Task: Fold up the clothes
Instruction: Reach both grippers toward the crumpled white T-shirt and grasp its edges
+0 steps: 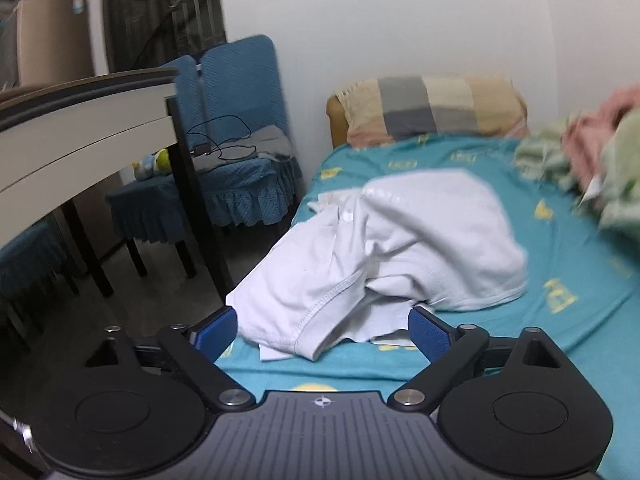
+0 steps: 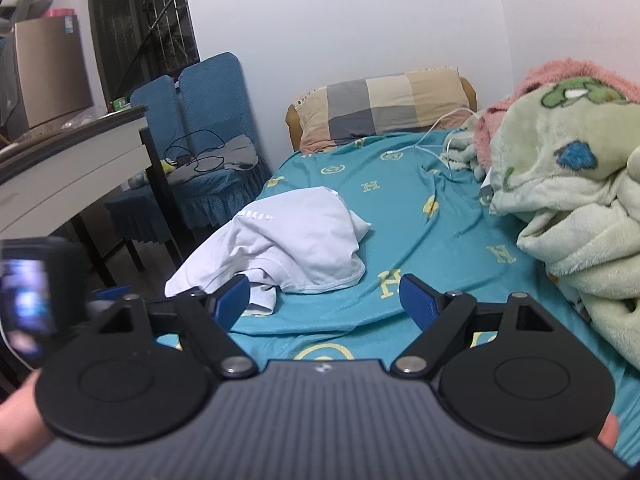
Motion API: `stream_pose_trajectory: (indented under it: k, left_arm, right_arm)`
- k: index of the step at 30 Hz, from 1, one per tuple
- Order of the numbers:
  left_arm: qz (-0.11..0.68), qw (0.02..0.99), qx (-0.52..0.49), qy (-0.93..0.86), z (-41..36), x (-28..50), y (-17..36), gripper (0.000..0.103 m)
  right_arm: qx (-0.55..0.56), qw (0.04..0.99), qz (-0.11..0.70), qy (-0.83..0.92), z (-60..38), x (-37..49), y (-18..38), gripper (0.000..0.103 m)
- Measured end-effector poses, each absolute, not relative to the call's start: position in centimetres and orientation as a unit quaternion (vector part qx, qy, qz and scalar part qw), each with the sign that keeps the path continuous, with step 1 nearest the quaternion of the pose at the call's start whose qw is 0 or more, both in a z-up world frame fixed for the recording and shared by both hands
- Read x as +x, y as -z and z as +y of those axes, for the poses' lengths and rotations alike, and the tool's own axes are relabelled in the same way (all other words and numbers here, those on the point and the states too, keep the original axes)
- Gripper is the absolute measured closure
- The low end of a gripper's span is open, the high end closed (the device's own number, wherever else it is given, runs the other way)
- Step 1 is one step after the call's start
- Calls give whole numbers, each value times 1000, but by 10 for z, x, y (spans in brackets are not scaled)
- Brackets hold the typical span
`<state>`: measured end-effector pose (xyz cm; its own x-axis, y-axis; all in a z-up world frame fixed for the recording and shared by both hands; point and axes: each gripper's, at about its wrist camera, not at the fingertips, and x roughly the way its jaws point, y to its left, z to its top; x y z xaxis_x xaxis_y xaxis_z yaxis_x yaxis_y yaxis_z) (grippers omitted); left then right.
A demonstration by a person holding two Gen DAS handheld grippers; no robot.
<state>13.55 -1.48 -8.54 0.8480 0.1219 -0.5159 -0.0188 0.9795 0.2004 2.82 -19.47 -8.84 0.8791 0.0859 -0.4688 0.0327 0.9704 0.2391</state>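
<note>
- Blue pads line both tools. The left gripper (image 1: 322, 330) stands with its jaws spread wide and holds nothing; the near hem of the white garment (image 1: 380, 248) lies between the two pads, just ahead of them, with no contact visible.
- The right gripper (image 2: 322, 300) also stands wide open and empty. Only teal bed sheet (image 2: 400, 220) lies between its pads; its left pad sits just in front of the garment's near edge in the right wrist view.
- Judgement: the left gripper is the nearer of the two. The garment lies straight ahead of its jaws, but ahead and to the left of the right gripper.
- The white garment (image 2: 288, 244) rests crumpled in a loose heap on the sheet, near the left edge of the bed, with one corner hanging over that edge. Its long axis runs roughly from near-left to far-right, away from the jaws.
- Judgement: no fold is made yet; the coming move calls for a pinch on the near hem.
- A green plush blanket (image 2: 560, 184) with pink lining is piled well apart, on the right side of the bed.
- A checked pillow (image 2: 384, 108) lies at the head of the bed, against the wall.
- Blue covered chairs (image 1: 240, 128) and a white-topped table (image 1: 80, 136) stand left of the bed.
</note>
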Motion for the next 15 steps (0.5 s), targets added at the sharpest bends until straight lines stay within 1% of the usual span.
stream_pose_trajectory:
  k: [3, 6, 8, 10, 11, 12, 13, 15]
  left_arm:
    - [291, 950, 106, -41, -13, 170, 108, 26]
    - [292, 949, 113, -41, -9, 191, 128, 33]
    - [287, 950, 119, -35, -8, 200, 139, 42]
    - [275, 953, 122, -28, -10, 201, 141, 62]
    - [267, 955, 124, -25, -11, 201, 141, 67]
    - [260, 957, 125, -21, -12, 201, 141, 81]
    - [252, 959, 127, -18, -13, 201, 141, 90]
    - [230, 966, 120, -13, -13, 194, 130, 98]
  right_arm:
    - [128, 956, 264, -13, -197, 32, 92, 19]
    - [133, 953, 271, -14, -201, 39, 99, 19]
    - [136, 951, 276, -15, -202, 47, 104, 20]
    - [137, 951, 276, -13, -202, 56, 108, 20]
    - [138, 952, 275, -12, -203, 61, 110, 19]
    - [140, 951, 276, -8, -204, 65, 112, 19]
    - [143, 950, 278, -5, -205, 70, 115, 19]
    - [150, 947, 284, 1, -208, 75, 118, 19]
